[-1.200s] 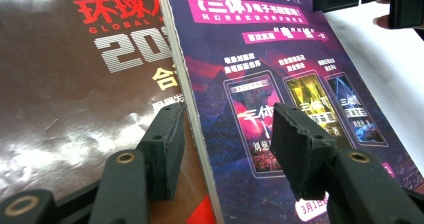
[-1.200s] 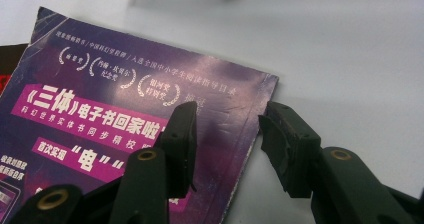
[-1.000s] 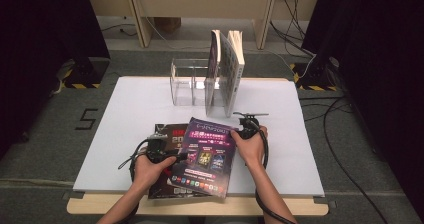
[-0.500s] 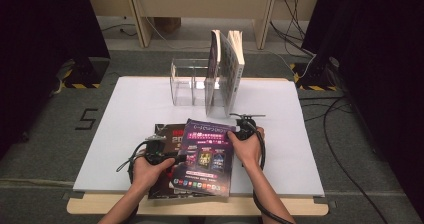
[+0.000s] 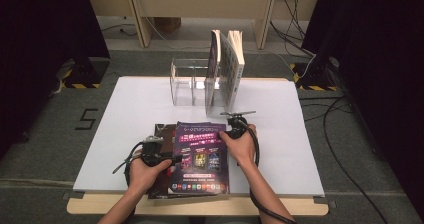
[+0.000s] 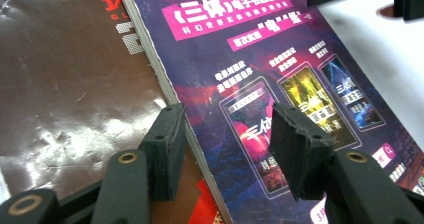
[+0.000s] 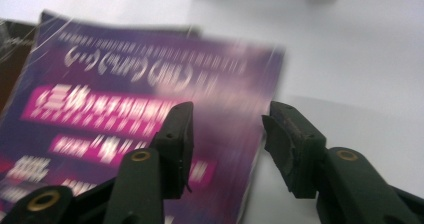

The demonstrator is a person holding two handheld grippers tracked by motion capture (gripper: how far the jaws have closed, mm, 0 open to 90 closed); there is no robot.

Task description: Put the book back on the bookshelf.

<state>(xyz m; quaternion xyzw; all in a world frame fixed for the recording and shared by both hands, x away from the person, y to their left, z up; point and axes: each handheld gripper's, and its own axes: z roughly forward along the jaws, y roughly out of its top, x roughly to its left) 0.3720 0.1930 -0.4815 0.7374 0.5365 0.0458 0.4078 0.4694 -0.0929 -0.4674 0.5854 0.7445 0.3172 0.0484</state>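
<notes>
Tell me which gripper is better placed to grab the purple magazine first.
Probably the left gripper: its open jaws straddle the purple magazine's spine edge, one jaw over the brown magazine beneath. The right gripper, also open, hangs at the far edge, partly over bare table.

The high view is looking forward and down over the whole white table [image 5: 125, 114] from the person's side. The left gripper view is riding close above the purple magazine [image 6: 280, 99], looking along its own jaws at the cover's left edge. The right gripper view is sitting just as near, facing the same magazine's right edge [image 7: 125, 114], blurred. All three are sharing that cover.
</notes>
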